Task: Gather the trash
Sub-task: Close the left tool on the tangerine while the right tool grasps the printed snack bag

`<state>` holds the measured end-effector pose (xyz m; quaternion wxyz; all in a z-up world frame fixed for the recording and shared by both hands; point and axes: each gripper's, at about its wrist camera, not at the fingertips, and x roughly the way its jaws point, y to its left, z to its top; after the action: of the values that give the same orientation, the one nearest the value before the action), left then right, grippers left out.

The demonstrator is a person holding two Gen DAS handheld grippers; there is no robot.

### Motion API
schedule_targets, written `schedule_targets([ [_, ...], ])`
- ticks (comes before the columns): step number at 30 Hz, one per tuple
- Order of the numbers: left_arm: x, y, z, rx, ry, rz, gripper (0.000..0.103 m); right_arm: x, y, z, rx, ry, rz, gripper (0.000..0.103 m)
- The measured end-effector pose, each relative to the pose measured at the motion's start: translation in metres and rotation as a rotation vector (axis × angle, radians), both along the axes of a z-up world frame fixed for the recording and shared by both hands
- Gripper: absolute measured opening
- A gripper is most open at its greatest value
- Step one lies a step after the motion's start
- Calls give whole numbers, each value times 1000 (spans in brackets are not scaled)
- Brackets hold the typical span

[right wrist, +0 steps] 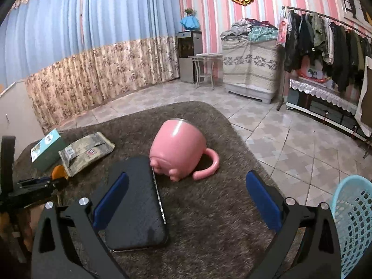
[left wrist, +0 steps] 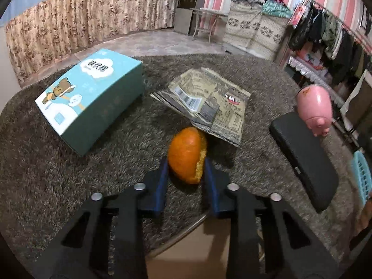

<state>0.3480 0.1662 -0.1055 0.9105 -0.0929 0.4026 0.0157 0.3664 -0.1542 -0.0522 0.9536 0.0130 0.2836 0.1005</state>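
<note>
- Striped pink walls, blue and floral curtains and a tiled floor surround a low table covered by a shaggy grey-brown rug (left wrist: pixel 69 186).
- Beside the table's right edge stands a light blue basket (right wrist: pixel 351 220) with a perforated wall.
- On the rug's far left lies a teal box (left wrist: pixel 93 102) printed with a cartoon bear.
- Just right of the box lies a crumpled, empty snack bag (left wrist: pixel 209 102), its near corner lifted over the peel.
- A black wallet-like case (right wrist: pixel 137 207) lies flat toward the right, and the right claw's left finger hangs over it.
- A pink pig-shaped mug (right wrist: pixel 179 148) lies on its side, touching the case's far end.
- A piece of orange peel (left wrist: pixel 187 154) sits near the table's front edge, between the left claw's blue pads.
- The left claw (left wrist: pixel 186 165) is clamped on the peel, both pads against its sides.
- The right claw (right wrist: pixel 188 186) hovers above the rug with its fingers wide apart, holding nothing.
</note>
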Motion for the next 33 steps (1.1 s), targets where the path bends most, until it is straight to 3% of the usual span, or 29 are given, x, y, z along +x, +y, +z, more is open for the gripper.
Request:
schedule_targets([
  [4, -15, 1, 11, 30, -51, 10, 20, -3, 12, 0, 1, 10, 36, 99],
  [7, -33, 4, 30, 107, -135, 47, 20, -5, 27, 4, -16, 3, 69, 99],
  [11, -49, 22, 48, 203, -220, 156, 20, 0, 62, 5, -40, 24, 126, 99],
  [15, -58, 46, 47, 317, -228, 301, 20, 9, 101, -1, -49, 48, 184, 99],
  [21, -67, 88, 43, 202, -213, 412, 20, 24, 171, -21, -145, 81, 287, 98],
  [27, -69, 98, 37, 182, -203, 431, 20, 41, 219, -40, -207, 159, 353, 97],
  [29, -65, 98, 35, 183, -196, 426, 20, 46, 231, -44, -230, 177, 364, 88],
  [31, -62, 101, 33, 187, -190, 425, 20, 51, 243, -51, -272, 202, 379, 65],
  [33, -61, 102, 32, 182, -188, 423, 20, 55, 246, -57, -270, 224, 392, 61],
])
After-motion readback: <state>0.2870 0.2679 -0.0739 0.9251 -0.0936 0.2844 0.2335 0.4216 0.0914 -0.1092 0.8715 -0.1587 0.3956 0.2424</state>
